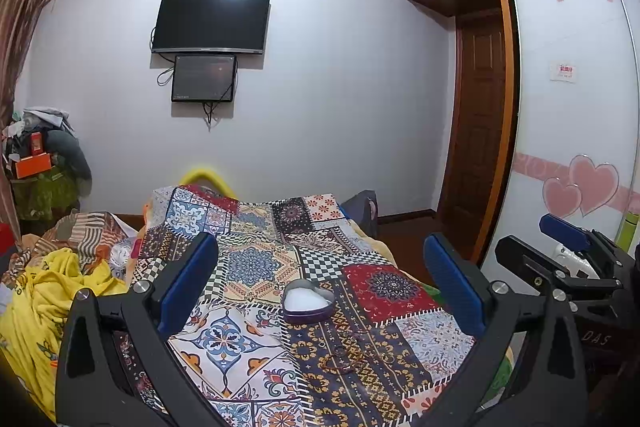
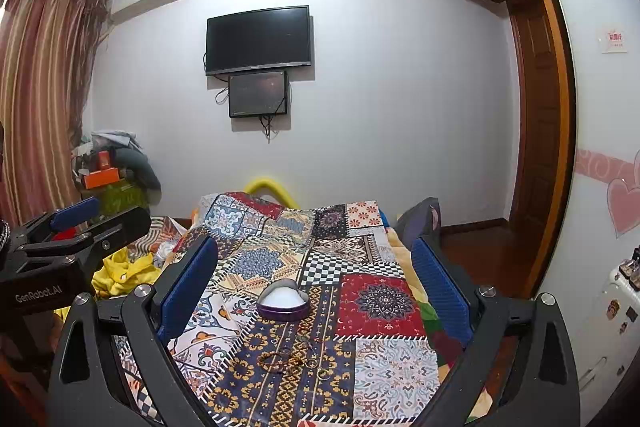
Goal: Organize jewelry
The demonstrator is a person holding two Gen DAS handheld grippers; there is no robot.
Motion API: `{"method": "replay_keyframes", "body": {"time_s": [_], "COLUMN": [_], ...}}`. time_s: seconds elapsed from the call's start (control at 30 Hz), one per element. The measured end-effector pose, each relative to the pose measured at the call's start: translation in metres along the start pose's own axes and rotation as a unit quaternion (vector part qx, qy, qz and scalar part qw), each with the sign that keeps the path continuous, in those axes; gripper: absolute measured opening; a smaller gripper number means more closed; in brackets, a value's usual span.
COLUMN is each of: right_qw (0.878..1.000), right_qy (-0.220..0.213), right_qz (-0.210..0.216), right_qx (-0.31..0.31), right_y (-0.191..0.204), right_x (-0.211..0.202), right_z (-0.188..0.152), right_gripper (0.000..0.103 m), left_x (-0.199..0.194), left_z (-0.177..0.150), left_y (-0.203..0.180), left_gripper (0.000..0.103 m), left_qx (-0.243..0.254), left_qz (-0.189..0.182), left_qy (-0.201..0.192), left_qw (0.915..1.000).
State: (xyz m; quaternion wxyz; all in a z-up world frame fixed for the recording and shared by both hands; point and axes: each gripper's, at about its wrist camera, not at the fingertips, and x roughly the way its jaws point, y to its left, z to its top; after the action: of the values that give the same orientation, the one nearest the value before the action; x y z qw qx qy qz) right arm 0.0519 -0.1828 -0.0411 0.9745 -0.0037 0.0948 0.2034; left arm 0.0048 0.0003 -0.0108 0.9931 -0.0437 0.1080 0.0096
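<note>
A purple heart-shaped box [image 1: 307, 302] with a white lining sits open on the patchwork cloth [image 1: 248, 267]; it also shows in the right wrist view [image 2: 283, 303]. Beaded bracelets [image 1: 340, 361] and small rings lie on the cloth just in front of the box; the bracelets [image 2: 280, 358] and a ring [image 2: 323, 375] show in the right wrist view. My left gripper [image 1: 320, 275] is open and empty, above and behind the jewelry. My right gripper [image 2: 314, 275] is open and empty, held likewise. Each gripper appears at the edge of the other's view.
The cloth covers a table [image 2: 392, 355] beside a bed with yellow clothes [image 1: 48, 291]. A wardrobe [image 1: 568, 107] with heart stickers stands at the right, a wooden door [image 1: 476, 131] beyond it. A TV [image 1: 211, 21] hangs on the far wall. Clutter [image 1: 40, 159] sits at left.
</note>
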Motion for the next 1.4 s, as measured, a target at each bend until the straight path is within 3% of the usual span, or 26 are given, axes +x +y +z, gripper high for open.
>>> {"method": "replay_keyframes", "body": {"time_s": [1.4], "right_qw": [1.000], "right_qy": [0.007], "right_qz": [0.004], "right_qx": [-0.003], "right_y": [0.0032], "right_x": [0.0004], "right_z": [-0.0026], "right_gripper": [0.096], "left_x": [0.0026], "left_z": [0.0017], "left_y": [-0.0028], "left_gripper": [0.103], "left_qx": [0.000], "left_qz": [-0.001], "left_qy": [0.008], "left_qw": [1.0000]}}
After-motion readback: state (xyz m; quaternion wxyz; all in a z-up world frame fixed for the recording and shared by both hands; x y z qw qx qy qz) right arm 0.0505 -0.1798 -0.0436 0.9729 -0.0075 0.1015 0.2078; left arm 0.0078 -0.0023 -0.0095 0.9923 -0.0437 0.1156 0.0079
